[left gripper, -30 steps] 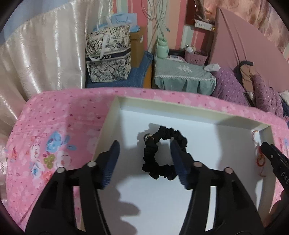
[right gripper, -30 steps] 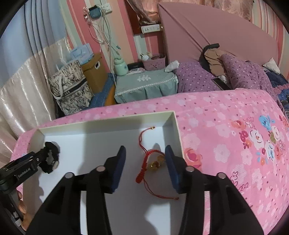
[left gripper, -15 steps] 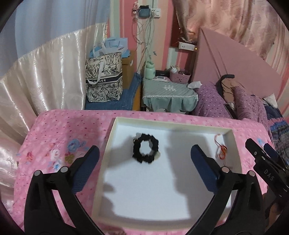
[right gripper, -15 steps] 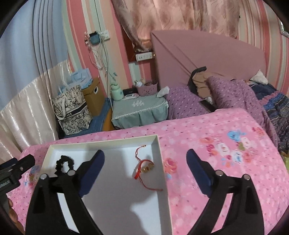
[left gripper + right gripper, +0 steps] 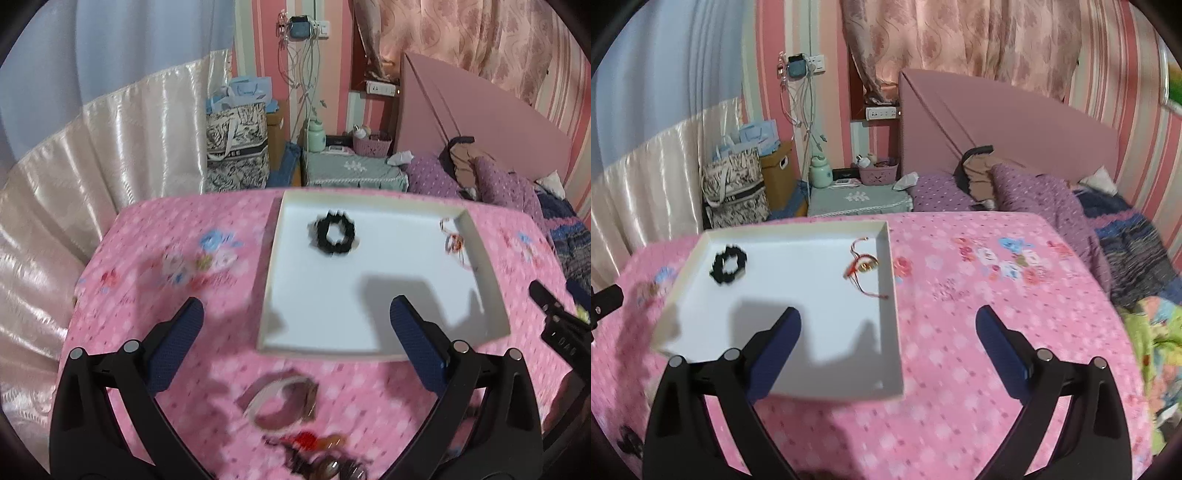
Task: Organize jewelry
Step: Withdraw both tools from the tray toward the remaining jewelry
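Observation:
A white tray [image 5: 269, 295] lies on the pink flowered bedspread [image 5: 166, 295]. Inside it, a black scrunchie [image 5: 334, 234] rests at the far left and a red string bracelet [image 5: 456, 242] with a gold charm by the right wall. My left gripper [image 5: 295, 306] hovers open over the tray's near left corner, with nothing between its fingers. A pale bangle [image 5: 280, 402] and blurred red and dark pieces [image 5: 317, 446] lie on the spread below it. In the right wrist view, my right gripper [image 5: 888, 314] stands open and empty above the tray's [image 5: 895, 295] near right corner, well short of the scrunchie [image 5: 728, 264] and bracelet [image 5: 862, 264].
Beyond the bed's far edge stand a patterned tote bag [image 5: 236, 147] and a bedside table under a green cloth [image 5: 351, 171]. Purple pillows [image 5: 1034, 199] and a pink headboard [image 5: 997, 122] are at the back right. A green patterned cloth [image 5: 1160, 332] lies at the right edge.
Both grippers opened wide and drew back and up from the tray, leaving the scrunchie and the red bracelet lying in it. The bangle and other pieces near the front came into view.

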Tool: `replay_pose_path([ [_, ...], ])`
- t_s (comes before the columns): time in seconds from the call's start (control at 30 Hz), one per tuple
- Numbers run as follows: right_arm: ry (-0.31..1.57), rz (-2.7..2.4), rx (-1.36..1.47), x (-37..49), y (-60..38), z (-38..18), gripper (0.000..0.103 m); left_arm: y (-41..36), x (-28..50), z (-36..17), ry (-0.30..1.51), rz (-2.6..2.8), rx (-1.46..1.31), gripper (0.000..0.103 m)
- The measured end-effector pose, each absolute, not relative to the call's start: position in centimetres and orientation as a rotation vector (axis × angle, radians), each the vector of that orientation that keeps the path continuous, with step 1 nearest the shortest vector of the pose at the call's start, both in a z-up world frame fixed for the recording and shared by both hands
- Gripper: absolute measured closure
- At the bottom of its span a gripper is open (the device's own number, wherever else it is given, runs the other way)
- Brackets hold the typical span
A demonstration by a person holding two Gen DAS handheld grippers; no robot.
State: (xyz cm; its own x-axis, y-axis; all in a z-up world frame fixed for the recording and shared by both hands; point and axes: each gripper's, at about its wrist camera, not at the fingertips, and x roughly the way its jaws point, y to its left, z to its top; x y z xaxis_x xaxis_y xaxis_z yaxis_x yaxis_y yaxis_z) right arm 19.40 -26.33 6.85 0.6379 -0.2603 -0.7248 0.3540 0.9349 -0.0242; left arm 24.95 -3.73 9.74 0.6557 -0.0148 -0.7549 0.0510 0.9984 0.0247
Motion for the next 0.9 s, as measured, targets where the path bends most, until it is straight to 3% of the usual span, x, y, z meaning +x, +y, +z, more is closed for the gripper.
replay_pose_path([
  [0.27, 0.835, -0.335, 0.126, 15.5, -24.6, 8.0, 0.002, -1.4, 21.7, 7.3, 0.922, -0.067, 0.007, 0.003],
  [0.73, 0.912, -0.246, 0.272, 11.4, -25.1, 3.5, 0.002, -0.1, 17.5, 3.7, 0.961, -0.079, 0.028, 0.004],
  [0.9, 0.949, -0.247, 0.27, 11.8, -25.2, 2.1, 0.002, -0.3, 17.5, 2.1, 0.996, -0.089, 0.055, 0.011],
])
